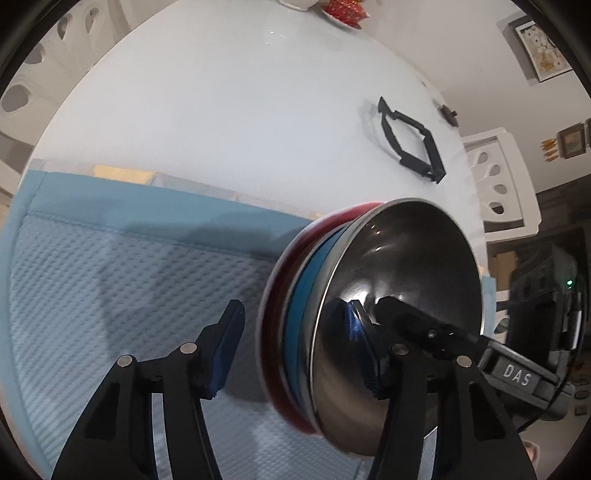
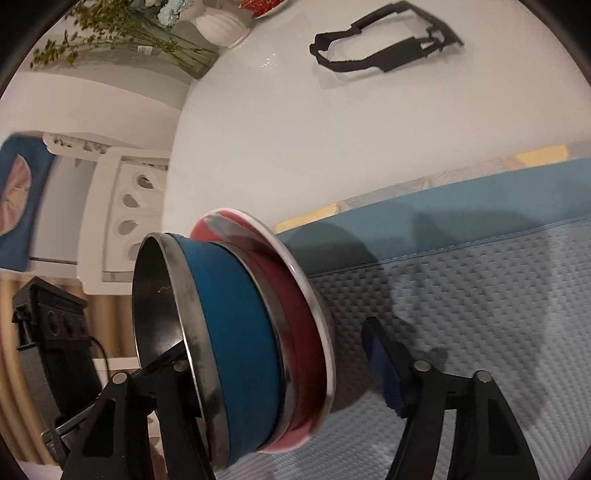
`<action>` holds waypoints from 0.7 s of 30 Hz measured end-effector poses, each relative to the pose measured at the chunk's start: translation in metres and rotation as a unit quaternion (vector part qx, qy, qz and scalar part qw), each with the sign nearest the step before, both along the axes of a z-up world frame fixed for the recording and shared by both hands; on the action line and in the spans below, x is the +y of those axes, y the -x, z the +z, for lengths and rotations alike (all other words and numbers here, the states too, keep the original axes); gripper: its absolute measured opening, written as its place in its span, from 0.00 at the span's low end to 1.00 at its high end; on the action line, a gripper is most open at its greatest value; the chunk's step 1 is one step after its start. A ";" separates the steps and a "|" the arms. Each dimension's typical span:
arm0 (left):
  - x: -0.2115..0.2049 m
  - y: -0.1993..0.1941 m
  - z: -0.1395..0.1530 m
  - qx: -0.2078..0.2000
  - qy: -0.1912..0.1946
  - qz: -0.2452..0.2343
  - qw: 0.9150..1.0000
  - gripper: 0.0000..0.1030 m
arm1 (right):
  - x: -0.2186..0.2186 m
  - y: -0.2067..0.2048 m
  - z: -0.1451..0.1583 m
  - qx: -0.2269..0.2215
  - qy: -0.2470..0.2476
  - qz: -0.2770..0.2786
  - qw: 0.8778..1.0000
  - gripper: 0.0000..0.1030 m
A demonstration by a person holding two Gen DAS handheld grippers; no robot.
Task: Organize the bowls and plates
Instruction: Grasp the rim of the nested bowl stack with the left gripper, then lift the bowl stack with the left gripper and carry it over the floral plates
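Observation:
A steel bowl with a blue outside is nested on a red plate with a white rim. The stack is tipped on edge above a light blue quilted mat. My left gripper straddles the stack's rim, one finger inside the bowl and the other behind the plate with a strip of mat showing between. My right gripper straddles the opposite rim the same way, its outer pad clear of the plate. Both look open. The stack is motion-blurred.
The mat lies on a white round table. A black frame-like object lies farther out on the table. A white vase with flowers and a red item on a dish stand at the far edge. White chairs surround the table.

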State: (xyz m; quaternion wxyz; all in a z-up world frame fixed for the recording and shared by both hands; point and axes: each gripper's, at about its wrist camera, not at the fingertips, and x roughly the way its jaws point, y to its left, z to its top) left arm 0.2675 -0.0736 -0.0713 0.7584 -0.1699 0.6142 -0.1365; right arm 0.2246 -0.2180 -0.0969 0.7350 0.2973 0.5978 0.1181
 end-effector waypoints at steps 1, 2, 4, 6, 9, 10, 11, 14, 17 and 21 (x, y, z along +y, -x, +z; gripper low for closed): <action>-0.002 -0.001 0.000 -0.004 0.004 -0.003 1.000 0.49 | -0.001 0.001 -0.002 -0.003 -0.007 0.000 1.000 0.55; -0.003 -0.001 0.000 -0.008 0.007 -0.007 1.000 0.48 | 0.000 0.001 -0.004 -0.009 -0.024 0.000 1.000 0.52; -0.004 -0.001 0.001 -0.016 0.004 -0.007 1.000 0.47 | -0.001 0.002 -0.005 -0.016 -0.028 -0.002 0.999 0.51; -0.005 -0.001 0.003 -0.021 -0.001 -0.008 1.000 0.47 | -0.001 0.003 -0.003 -0.019 -0.023 0.001 1.000 0.50; -0.008 -0.001 0.006 -0.026 -0.019 -0.018 0.999 0.46 | 0.001 0.002 0.000 -0.021 -0.012 0.006 1.000 0.47; -0.009 0.000 0.008 -0.028 -0.023 -0.019 0.999 0.46 | 0.000 0.004 0.001 -0.023 -0.011 0.007 1.000 0.46; -0.010 0.000 0.009 -0.029 -0.027 -0.023 0.999 0.46 | 0.000 0.004 0.001 -0.024 -0.010 0.009 1.000 0.46; -0.012 0.003 0.012 -0.033 -0.032 -0.032 0.998 0.46 | 0.000 0.009 0.004 -0.030 -0.006 0.015 0.999 0.45; -0.011 0.006 0.018 -0.035 -0.032 -0.029 0.998 0.46 | 0.001 0.013 0.010 -0.034 -0.004 0.012 0.999 0.45; -0.012 0.010 0.033 -0.043 -0.034 -0.028 0.998 0.46 | 0.004 0.016 0.025 -0.039 -0.004 0.009 0.999 0.45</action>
